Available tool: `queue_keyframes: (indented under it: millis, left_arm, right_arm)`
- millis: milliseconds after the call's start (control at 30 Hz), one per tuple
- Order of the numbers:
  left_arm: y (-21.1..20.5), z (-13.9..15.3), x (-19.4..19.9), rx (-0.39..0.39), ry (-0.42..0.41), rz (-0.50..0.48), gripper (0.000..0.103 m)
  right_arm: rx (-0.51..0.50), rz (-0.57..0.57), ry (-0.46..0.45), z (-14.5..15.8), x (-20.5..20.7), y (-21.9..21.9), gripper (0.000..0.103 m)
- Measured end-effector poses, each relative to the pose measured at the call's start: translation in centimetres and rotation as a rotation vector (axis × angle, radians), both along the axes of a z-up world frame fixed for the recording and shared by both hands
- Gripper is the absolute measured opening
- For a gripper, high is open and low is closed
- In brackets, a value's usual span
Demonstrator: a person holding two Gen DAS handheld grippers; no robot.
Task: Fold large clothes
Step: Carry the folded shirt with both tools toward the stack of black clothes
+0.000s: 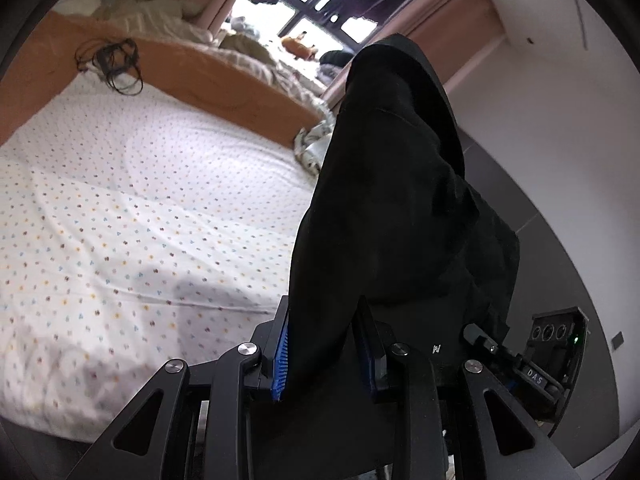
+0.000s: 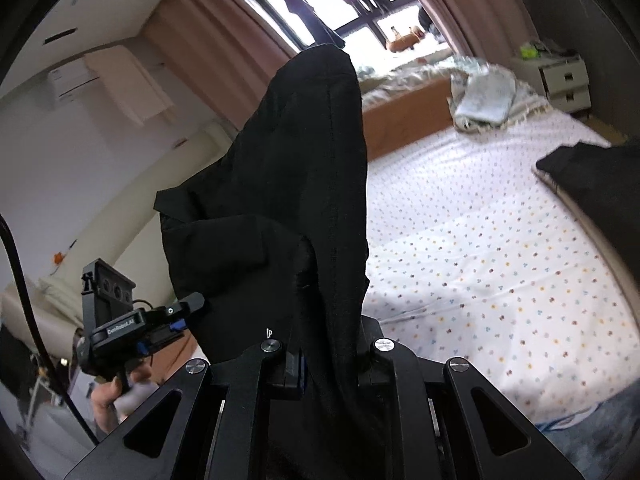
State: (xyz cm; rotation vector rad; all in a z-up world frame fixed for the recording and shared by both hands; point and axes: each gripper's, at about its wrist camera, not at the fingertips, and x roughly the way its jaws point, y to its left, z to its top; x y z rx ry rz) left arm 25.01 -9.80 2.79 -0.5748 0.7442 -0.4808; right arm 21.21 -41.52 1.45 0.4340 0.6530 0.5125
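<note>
Left hand-held gripper [image 1: 326,344]: clamped on a fold of the black garment [image 1: 396,208], blue pads [image 1: 282,354] pressed against the cloth on either side. Right hand-held gripper [image 2: 332,354]: likewise closed on the same black garment [image 2: 288,184] — fabric bunched up between the jaws and standing tall in front of the lens. Garment held up in the air between the two, clear of the bed [image 1: 132,216] and its dotted white sheet [image 2: 492,248]. Second dark piece of cloth [image 2: 592,184] lying flat at the bed's right edge, well apart from the held one. Orange headboard [image 1: 192,68] beyond the sheet, black cable [image 1: 116,64] draped over it — rumpled bedding [image 2: 484,96] alongside. Bare hand [image 2: 112,396] wrapped around the left tool's handle in the right wrist view.
</note>
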Motion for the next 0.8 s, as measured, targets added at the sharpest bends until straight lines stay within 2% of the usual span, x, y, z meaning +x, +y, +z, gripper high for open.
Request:
queue_keyframes:
  millis: [200, 433, 633, 800]
  left_arm:
    - [-1.8, 2.4, -6.2, -0.001, -0.056, -0.023, 0.03]
    - [-4.7, 4.8, -10.9, -0.014, -0.129, -0.074, 0.03]
    - [-9.3, 6.4, -12.6, -0.001, -0.171, -0.154, 0.03]
    - [-13.5, 7.0, -11.6, 0.002, -0.188, -0.221, 0.03]
  right_arm:
    - [-0.024, -0.007, -0.057, 2.0, -5.9, -0.8, 0.016]
    - [-0.041, -0.026, -0.142, 4.3, -11.5, -3.7, 0.016]
    - [-0.052, -0.061, -0.186, 6.0, -15.4, -6.7, 0.015]
    - [-0.071, -0.079, -0.213, 7.1, -16.2, -9.8, 0.015]
